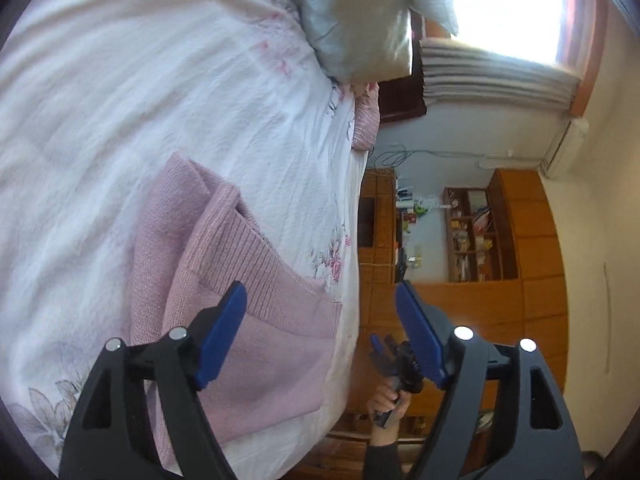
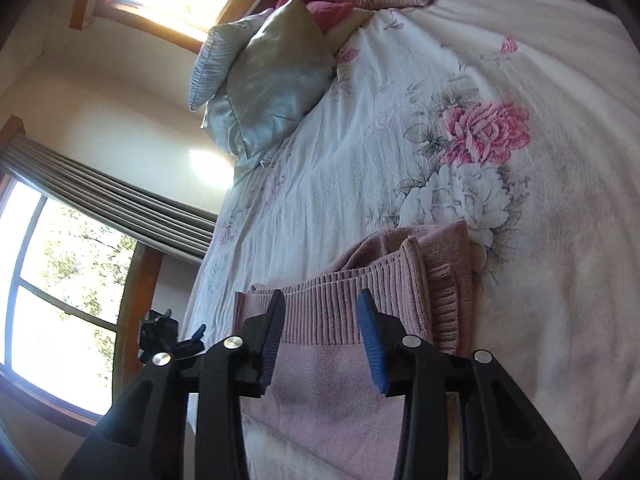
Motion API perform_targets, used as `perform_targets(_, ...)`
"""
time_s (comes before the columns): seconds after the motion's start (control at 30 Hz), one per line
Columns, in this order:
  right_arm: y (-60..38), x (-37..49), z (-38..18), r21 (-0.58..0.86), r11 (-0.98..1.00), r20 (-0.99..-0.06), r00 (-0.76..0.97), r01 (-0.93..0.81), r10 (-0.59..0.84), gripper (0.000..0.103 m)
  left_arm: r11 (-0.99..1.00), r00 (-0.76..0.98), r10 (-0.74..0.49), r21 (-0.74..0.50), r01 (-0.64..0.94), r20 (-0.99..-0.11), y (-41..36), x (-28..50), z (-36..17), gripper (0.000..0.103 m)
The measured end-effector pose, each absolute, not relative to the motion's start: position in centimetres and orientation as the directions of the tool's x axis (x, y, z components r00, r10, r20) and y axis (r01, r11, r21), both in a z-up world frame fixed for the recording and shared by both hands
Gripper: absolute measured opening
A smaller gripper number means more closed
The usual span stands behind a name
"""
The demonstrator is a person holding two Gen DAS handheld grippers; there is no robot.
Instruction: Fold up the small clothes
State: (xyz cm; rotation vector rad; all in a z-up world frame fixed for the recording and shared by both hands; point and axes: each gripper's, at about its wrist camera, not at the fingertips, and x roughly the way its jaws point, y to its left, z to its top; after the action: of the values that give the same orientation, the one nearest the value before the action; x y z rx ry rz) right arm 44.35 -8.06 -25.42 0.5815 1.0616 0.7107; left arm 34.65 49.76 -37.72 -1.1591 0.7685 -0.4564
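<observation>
A: Daylight pours in from the blown-out window (image 1: pixel 508 4) in the left wrist view; it is pure white glare.

B: The right wrist view has two bright windows, one large arched pane (image 2: pixel 60 280) overexposed too. The white floral bedspread (image 2: pixel 400 140) is evenly lit, with soft shadows.

A: Both pictures bend strongly at the rims, with dark corners and slight motion blur.

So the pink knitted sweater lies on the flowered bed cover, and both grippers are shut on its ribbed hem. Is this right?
Not quite. The pink knitted sweater does lie on the flowered bed cover, but neither gripper is shut on its ribbed hem. The right wrist view shows the right gripper open with the hem between its fingers; the left wrist view shows the left gripper open too.
</observation>
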Motion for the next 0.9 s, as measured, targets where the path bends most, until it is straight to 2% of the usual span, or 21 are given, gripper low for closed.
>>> perform_targets(0.07, -7.8, 44.4, -25.9, 0.691, 0.678, -0.611, 0.3, -0.25, 0.733, 0.043, 0.435, 0.622, -0.689, -0.899, -0.054, -0.371, 48.7, 35.4, -37.4, 0.091)
perform_targets(0.23, -7.6, 45.7, -29.2, 0.643, 0.732, -0.68, 0.273, -0.224, 0.68, 0.043, 0.613, 0.528, -0.625, -0.781, -0.124, -0.575, 47.0, 38.8, -39.1, 0.092)
perform_targets(0.53, -7.0, 47.4, -32.2, 0.631, 0.745, -0.71, 0.227, -0.216, 0.667, 0.043, 0.736, 0.468, -0.511, -0.648, -0.196, -0.721, 47.0, 42.4, -41.3, 0.093)
perform_targets(0.63, -6.4, 47.7, -32.2, 0.625, 0.746, -0.714, 0.216, -0.232, 0.666, 0.043, 0.757, 0.454, -0.496, -0.625, -0.192, -0.74, 46.6, 42.6, -41.3, 0.093)
perform_targets(0.7, -6.1, 47.9, -32.1, 0.619, 0.746, -0.716, 0.214, -0.246, 0.665, 0.043, 0.76, 0.463, -0.497, -0.626, -0.176, -0.734, 46.3, 42.4, -40.9, 0.09)
perform_targets(0.77, -5.9, 48.0, -32.1, 0.617, 0.746, -0.717, 0.212, -0.25, 0.664, 0.043, 0.763, 0.456, -0.505, -0.626, -0.162, -0.733, 46.1, 42.5, -40.7, 0.067)
perform_targets(0.83, -5.7, 48.0, -32.0, 0.61, 0.747, -0.719, 0.212, -0.263, 0.662, 0.043, 0.764, 0.45, -0.508, -0.625, -0.159, -0.735, 46.0, 42.4, -40.8, 0.063)
perform_targets(0.9, -5.3, 48.0, -32.1, 0.599, 0.751, -0.727, 0.206, -0.276, 0.655, 0.043, 0.77, 0.448, -0.503, -0.619, -0.155, -0.739, 45.9, 42.4, -40.8, 0.055)
